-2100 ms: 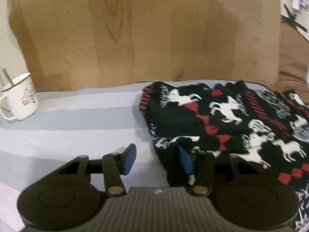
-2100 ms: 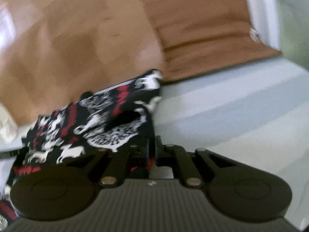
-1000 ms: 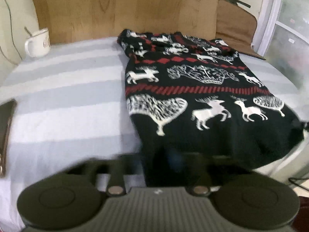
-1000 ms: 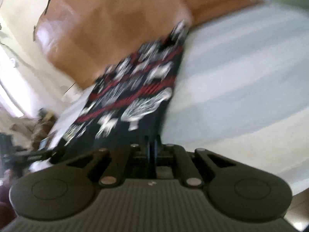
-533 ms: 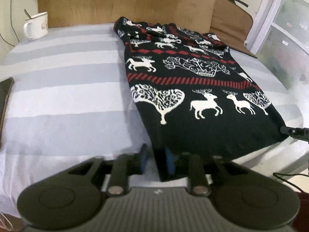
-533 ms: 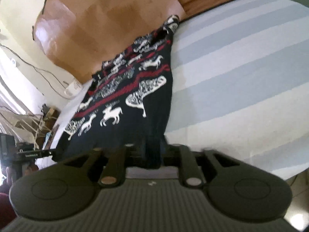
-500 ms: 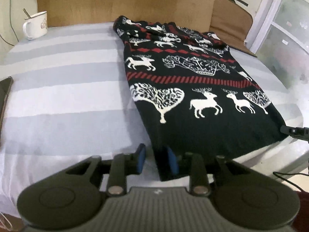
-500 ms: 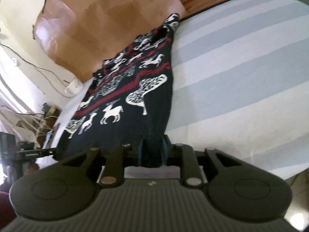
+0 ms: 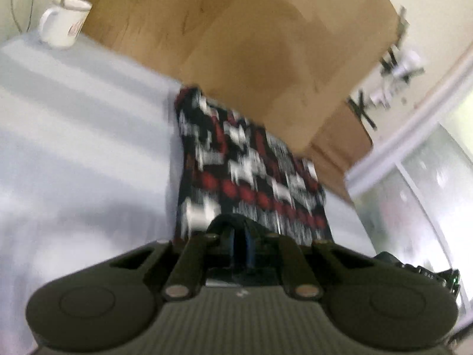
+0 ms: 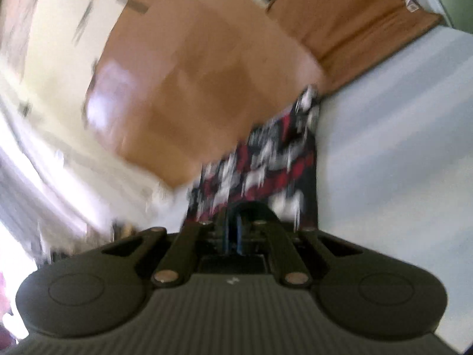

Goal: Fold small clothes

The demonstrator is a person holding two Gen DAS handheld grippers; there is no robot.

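Note:
A black knit sweater with white deer and red bands [image 9: 251,171] lies on the striped bed sheet [image 9: 74,148], its far end against the wooden headboard [image 9: 236,29]. My left gripper [image 9: 240,236] is shut on the sweater's black near hem, which arches over the fingertips. The right wrist view shows the same sweater [image 10: 266,153] running away from my right gripper [image 10: 233,224], which is shut on the hem's other corner. Both views are motion-blurred and tilted. The lifted near part hides the cloth beneath it.
A white mug with a spoon [image 9: 63,22] stands at the bed's far left by the headboard. A brown cushion [image 10: 354,23] leans at the far right. Pale striped sheet [image 10: 399,148] spreads to the right of the sweater. A glass door [image 9: 428,192] stands right of the bed.
Half a second ago both grippers' jaws stood slightly apart around the near hem at the bed's front edge. Now both are shut on it, and both have risen toward the headboard and rolled.

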